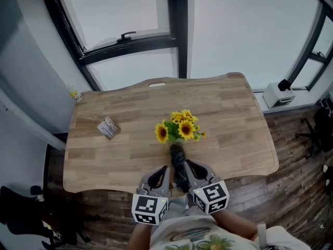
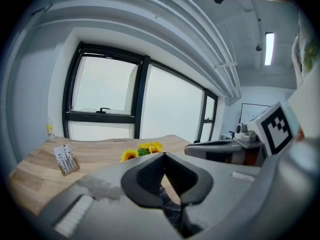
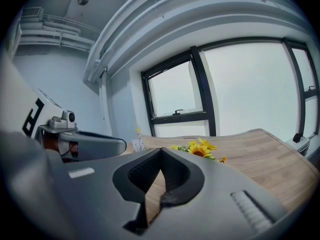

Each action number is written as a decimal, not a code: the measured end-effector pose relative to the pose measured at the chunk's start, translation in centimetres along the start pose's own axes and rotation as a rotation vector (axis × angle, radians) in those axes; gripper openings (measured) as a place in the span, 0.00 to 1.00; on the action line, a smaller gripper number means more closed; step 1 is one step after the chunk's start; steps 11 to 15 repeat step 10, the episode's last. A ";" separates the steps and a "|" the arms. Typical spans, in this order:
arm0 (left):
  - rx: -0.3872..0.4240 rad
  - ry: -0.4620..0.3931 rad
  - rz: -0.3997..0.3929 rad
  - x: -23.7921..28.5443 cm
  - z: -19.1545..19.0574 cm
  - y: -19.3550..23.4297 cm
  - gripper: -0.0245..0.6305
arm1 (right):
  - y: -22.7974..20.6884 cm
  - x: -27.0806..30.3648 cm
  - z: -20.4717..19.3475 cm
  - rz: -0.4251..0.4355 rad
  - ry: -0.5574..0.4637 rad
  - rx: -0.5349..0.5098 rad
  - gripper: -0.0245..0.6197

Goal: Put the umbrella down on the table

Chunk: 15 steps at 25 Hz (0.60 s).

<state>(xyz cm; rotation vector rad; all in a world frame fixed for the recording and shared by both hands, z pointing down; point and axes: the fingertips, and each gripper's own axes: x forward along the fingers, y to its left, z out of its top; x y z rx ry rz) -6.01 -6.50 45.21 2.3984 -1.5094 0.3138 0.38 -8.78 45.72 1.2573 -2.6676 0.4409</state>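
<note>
Nearest to me, both claws sit side by side over the near edge of the worktop [image 1: 229, 129], pointing away and slightly inward.

Left claw [image 1: 165, 170]: clenched. In the left gripper view its pads [image 2: 150, 176] meet at the tips. Bare wood shows through the upper gap and dark patterned fabric through the slot below. I cannot tell whether that fabric touches the claw.

Right claw [image 1: 188, 164]: clenched on nothing. In the right gripper view the pads [image 3: 145, 174] are tip to tip, with only wood behind them.

Between the two claws lies the umbrella [image 1: 178, 163], a dark, patterned, folded bundle at the near middle of the worktop. Its long axis runs near to far, close to straight away from me. Its near end is hidden between the claw bodies.

The umbrella's far end points at a bunch of sunflowers [image 1: 177, 126] and meets it mid-worktop. I cannot tell whether the two are joined.

Further left, well apart from the umbrella, is a small printed card [image 1: 108, 128]. At the far-left corner stands a tiny yellow figure [image 1: 76, 95].

Beyond the worktop is a black-framed window [image 1: 179, 30], and to the far right a white box [image 1: 278, 94].
</note>
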 end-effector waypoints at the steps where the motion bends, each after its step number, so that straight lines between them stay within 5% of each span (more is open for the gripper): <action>1: 0.000 0.000 -0.001 0.0 0.0 -0.1 0.04 | 0.0 -0.1 0.0 0.000 0.000 0.002 0.04; 15: -0.006 0.003 0.011 -0.3 -0.5 -0.6 0.04 | 0.1 -0.7 -0.2 0.003 -0.008 0.012 0.04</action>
